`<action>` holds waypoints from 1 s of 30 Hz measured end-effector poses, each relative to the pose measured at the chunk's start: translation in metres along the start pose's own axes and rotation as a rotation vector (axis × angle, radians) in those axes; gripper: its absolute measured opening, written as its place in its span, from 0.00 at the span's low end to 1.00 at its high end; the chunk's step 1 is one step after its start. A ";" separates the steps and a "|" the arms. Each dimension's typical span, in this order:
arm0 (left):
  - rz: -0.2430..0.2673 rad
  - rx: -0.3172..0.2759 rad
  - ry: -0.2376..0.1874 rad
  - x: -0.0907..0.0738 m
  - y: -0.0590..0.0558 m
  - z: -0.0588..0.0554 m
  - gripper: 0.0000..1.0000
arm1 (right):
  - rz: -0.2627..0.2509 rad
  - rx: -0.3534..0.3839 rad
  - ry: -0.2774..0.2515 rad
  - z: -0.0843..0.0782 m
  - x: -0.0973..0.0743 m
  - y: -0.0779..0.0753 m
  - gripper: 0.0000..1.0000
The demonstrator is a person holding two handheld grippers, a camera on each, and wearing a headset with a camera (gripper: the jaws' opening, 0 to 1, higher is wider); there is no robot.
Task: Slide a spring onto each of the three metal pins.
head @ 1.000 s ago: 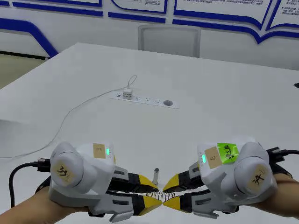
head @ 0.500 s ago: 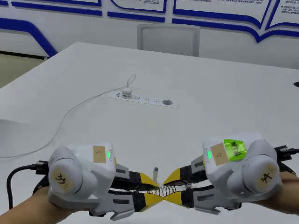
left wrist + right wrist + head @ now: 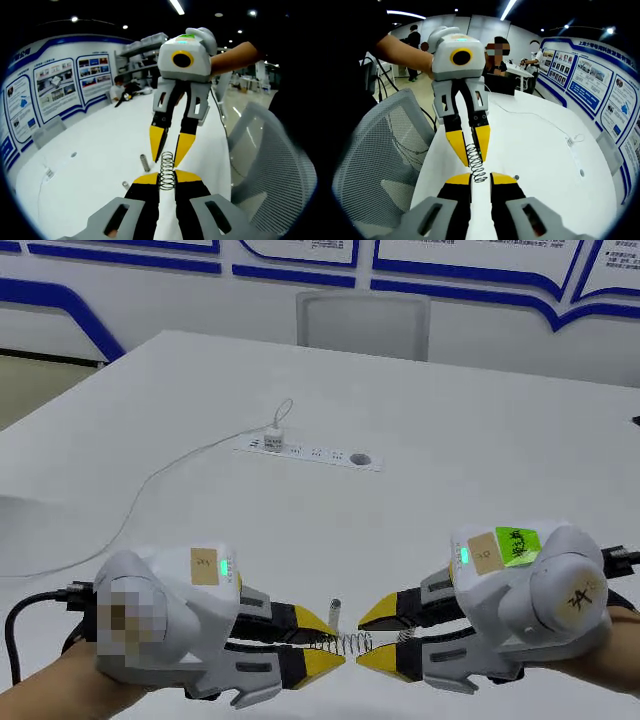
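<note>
A small metal spring (image 3: 352,643) hangs level just above the white table (image 3: 420,500), spanning the gap between both grippers' yellow tips. My left gripper (image 3: 322,646) is shut on its left end, and the spring (image 3: 166,172) sits between this gripper's own jaws. My right gripper (image 3: 378,638) pinches the other end, with the spring (image 3: 476,164) running from its jaws to the left gripper (image 3: 471,144). One upright metal pin (image 3: 335,612) stands just behind the spring. A ribbed pin (image 3: 144,162) and a short pin (image 3: 125,185) stand left of the right gripper (image 3: 169,150).
A white power strip (image 3: 310,453) with a plug and a trailing cable lies mid-table. A grey chair (image 3: 362,325) stands at the far edge. A mesh chair (image 3: 385,150) is beside the table's near edge, and people stand in the background.
The right gripper has shifted right and slightly up, and its jaws have closed in on the spring's end. The left gripper has dropped a little. The spring stays between the tips.
</note>
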State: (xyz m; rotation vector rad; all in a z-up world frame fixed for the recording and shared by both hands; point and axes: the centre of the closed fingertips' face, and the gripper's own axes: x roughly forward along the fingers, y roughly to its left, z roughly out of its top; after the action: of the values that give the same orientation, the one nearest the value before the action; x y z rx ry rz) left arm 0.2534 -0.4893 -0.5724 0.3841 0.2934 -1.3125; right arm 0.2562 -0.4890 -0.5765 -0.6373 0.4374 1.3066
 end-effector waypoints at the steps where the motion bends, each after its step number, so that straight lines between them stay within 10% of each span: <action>1: 0.001 0.001 0.000 0.000 0.000 0.000 0.10 | 0.008 0.002 0.000 0.000 0.000 0.001 0.12; 27: -0.016 0.009 0.063 0.005 -0.008 -0.014 0.10 | 0.059 0.119 -0.119 0.028 -0.002 0.011 0.10; 30: -0.003 0.000 0.074 0.004 -0.006 -0.017 0.10 | 0.097 0.184 -0.205 0.045 -0.002 0.017 0.10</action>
State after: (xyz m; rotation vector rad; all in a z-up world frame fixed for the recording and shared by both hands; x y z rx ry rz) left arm 0.2482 -0.4870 -0.5903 0.4332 0.3558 -1.3028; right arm 0.2369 -0.4588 -0.5439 -0.3278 0.4191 1.3896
